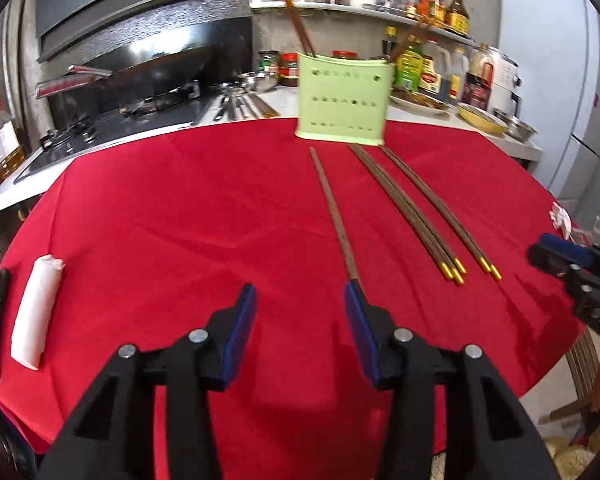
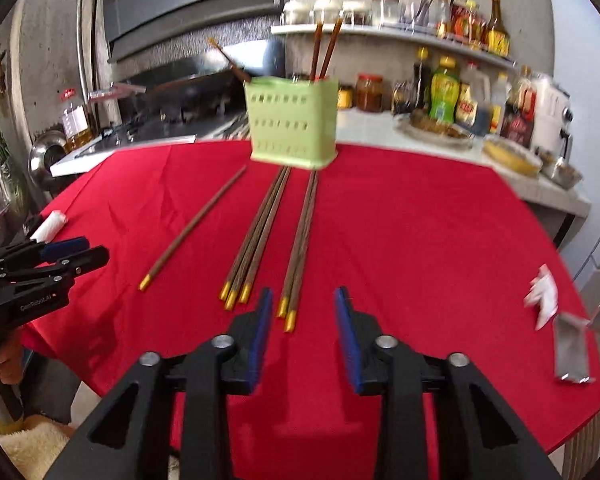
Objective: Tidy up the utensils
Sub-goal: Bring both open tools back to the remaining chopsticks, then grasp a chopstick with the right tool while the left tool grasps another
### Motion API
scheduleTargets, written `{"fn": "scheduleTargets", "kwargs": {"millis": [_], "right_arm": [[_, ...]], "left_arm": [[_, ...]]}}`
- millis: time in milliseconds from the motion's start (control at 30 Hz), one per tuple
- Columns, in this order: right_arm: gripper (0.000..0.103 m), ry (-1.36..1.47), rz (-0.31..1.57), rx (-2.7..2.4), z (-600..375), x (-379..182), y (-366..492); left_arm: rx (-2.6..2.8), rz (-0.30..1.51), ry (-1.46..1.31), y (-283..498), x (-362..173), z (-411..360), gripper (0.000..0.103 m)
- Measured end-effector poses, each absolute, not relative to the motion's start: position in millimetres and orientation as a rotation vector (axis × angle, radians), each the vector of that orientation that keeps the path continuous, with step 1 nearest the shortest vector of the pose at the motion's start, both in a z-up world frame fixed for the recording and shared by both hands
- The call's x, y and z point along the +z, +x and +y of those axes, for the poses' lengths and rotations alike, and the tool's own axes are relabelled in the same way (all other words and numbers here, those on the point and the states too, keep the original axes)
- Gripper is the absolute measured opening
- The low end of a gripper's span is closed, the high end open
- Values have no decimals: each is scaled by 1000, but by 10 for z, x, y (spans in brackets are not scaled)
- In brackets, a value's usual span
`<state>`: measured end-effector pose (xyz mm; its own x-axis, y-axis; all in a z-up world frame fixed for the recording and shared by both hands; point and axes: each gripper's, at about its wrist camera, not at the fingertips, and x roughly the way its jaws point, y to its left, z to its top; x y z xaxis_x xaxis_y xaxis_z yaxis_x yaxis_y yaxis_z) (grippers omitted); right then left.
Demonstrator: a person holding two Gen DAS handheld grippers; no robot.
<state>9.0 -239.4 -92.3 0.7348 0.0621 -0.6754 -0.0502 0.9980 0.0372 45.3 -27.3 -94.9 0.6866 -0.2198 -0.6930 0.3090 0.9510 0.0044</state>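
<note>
The left gripper (image 1: 300, 300) is released, its blue-padded fingers (image 1: 242, 320) spread wide above the red tablecloth (image 1: 160, 220) with nothing between them. The right gripper (image 2: 302, 308) is likewise spread and holds nothing.

Only the right wrist view shows the gold tip of the single chopstick (image 2: 196, 224); in the left wrist view that near end is hidden behind the left gripper's right finger, which sits at or over it, though contact cannot be judged. Only the right wrist view shows a grey metal clip-like object (image 2: 570, 350) near the right edge of the cloth, beside a scrap of white paper (image 2: 544, 296).

The pair of chopsticks (image 2: 300, 240) ends with its gold tips just ahead of the right gripper's left finger, partly inside the gap. The bundle of three chopsticks (image 2: 256, 232) lies just left of that pair, and the single one further left, apart from the rest. All are dark brown, thin and gold-capped at the near end, running toward the far edge of the table.

There stands the pale green perforated holder (image 2: 294, 124), upright, with three chopsticks already in it. A white roll (image 1: 36, 312) lies near the left edge of the cloth.
</note>
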Motion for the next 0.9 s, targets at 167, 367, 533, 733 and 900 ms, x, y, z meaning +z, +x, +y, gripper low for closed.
{"fn": "scheduleTargets", "kwargs": {"millis": [167,367,533,733,900], "right_arm": [[28,30,789,76,-2372,-1077,147],[21,23,822,66,-2371,-1175,256],[14,25,833,65,-2377,-1221,335],[7,38,826,8,-2500,-1224,360],[7,80,834,-48,-2778,-1213,268]], "left_arm": [[-275,763,137,476,-997,-294,45],[-239,777,103,576,-1003,-179,45],[-240,800,92,610,-1046,-161,45],[-295,805,99,593,-1050,-297,45],[-352,809,115,591,-1062,-471,45]]}}
